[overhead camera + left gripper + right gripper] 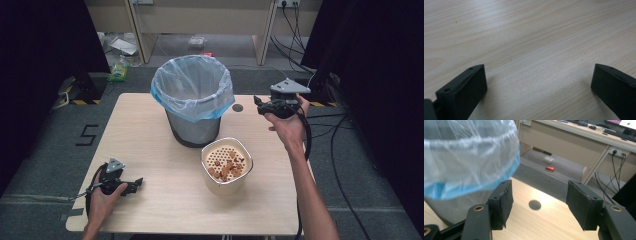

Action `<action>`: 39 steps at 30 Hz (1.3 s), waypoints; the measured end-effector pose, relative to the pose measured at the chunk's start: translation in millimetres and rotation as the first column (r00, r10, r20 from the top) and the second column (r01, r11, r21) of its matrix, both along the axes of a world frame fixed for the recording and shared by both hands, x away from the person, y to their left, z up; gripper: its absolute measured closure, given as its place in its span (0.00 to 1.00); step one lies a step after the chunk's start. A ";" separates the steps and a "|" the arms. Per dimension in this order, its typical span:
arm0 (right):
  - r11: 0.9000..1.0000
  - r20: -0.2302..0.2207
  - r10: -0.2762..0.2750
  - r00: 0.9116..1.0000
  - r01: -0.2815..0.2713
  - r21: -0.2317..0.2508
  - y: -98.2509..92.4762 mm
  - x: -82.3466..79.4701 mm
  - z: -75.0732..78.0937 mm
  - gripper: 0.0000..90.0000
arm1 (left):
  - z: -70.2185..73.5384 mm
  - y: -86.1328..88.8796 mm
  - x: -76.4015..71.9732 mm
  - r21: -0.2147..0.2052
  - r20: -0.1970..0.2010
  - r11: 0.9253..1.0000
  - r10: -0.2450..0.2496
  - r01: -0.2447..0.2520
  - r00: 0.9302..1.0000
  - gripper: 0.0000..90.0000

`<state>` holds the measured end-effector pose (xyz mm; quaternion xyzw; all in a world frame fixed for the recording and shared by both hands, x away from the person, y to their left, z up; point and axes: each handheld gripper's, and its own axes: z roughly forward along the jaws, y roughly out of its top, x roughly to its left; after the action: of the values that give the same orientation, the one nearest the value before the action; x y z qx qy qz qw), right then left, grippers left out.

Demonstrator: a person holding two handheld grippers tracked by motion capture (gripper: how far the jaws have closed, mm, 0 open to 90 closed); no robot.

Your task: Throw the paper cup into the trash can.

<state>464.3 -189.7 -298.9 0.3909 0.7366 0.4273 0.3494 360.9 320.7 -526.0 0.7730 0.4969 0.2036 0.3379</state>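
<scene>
Grey mesh bin with blue-edged plastic liner (193, 100) at table centre, cream perforated tub of brown scraps (226, 166) at its five o'clock, left gripper (131, 186) low at eight o'clock – jaws spread, empty, right gripper (260, 104) at three o'clock – jaws spread, empty.

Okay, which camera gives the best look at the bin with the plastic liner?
The high view: the whole lined bin stands mid-table, open top visible. The right gripper view catches its bag rim and mesh side, blurred and close. The left gripper view has bare tabletop.

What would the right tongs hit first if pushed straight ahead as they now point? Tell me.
Probably the bin: the right tongs point left toward its bagged rim, the table's dark hole ahead between the jaws. Depth is unclear.
</scene>
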 end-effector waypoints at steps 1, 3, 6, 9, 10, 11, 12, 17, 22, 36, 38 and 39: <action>1.000 -0.001 0.001 1.000 -0.001 -0.002 -2.7 -3.2 -2.9 0.42 | 0.0 -0.1 -0.1 -0.002 -0.001 1.000 0.001 -0.001 1.000 0.00; 1.000 -0.007 0.003 1.000 -0.003 -0.004 -7.5 -9.8 -8.4 0.42 | 0.0 0.0 0.0 0.000 0.000 1.000 0.000 0.000 1.000 0.00; 1.000 -0.017 0.000 1.000 0.000 -0.013 -14.7 -19.4 -17.8 0.42 | 0.0 0.0 0.0 0.000 0.000 1.000 0.000 0.000 1.000 0.00; 1.000 -0.027 -0.005 1.000 0.005 -0.015 -20.3 -26.7 -28.9 0.41 | 0.0 0.0 0.0 -0.001 0.000 1.000 0.000 0.000 1.000 0.00; 1.000 -0.027 -0.008 1.000 0.008 -0.016 -21.5 -28.4 -32.0 0.41 | 0.0 0.0 0.0 0.000 0.000 1.000 0.000 0.000 1.000 0.00; 1.000 -0.026 -0.011 1.000 0.011 -0.022 -23.4 -31.1 -37.2 0.41 | 0.0 0.0 0.0 -0.001 0.000 1.000 0.000 0.000 1.000 0.00; 1.000 -0.031 -0.014 0.999 0.014 -0.023 -24.4 -33.9 -41.4 0.41 | 0.0 0.0 0.0 -0.001 0.000 1.000 0.000 0.000 1.000 0.00; 0.999 -0.027 -0.017 1.000 0.015 -0.049 -24.3 -49.7 -59.8 0.41 | 0.0 0.0 0.0 -0.001 0.000 1.000 0.000 0.000 1.000 0.00; 0.999 -0.049 -0.019 0.999 0.016 -0.052 -26.7 -57.9 -79.1 0.41 | 0.0 0.0 0.0 0.000 -0.001 1.000 0.000 0.000 1.000 0.00; 0.997 -0.134 -0.081 0.988 0.082 -0.001 -52.5 -69.1 -124.8 0.40 | 0.1 0.0 0.0 0.000 -0.001 1.000 0.000 0.000 1.000 0.00; 0.997 -0.151 -0.080 0.985 0.080 -0.010 -52.8 -72.0 -132.0 0.40 | 0.0 0.0 0.0 -0.001 0.000 1.000 0.000 0.000 1.000 0.00; 0.997 -0.161 -0.081 0.984 0.080 -0.010 -53.2 -73.4 -135.5 0.40 | 0.0 0.0 0.0 -0.001 0.000 1.000 0.000 0.000 1.000 0.00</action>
<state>390.9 -242.9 -434.4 0.4531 0.7468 0.3785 0.3061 360.9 320.7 -526.0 0.7730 0.4969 0.2033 0.3381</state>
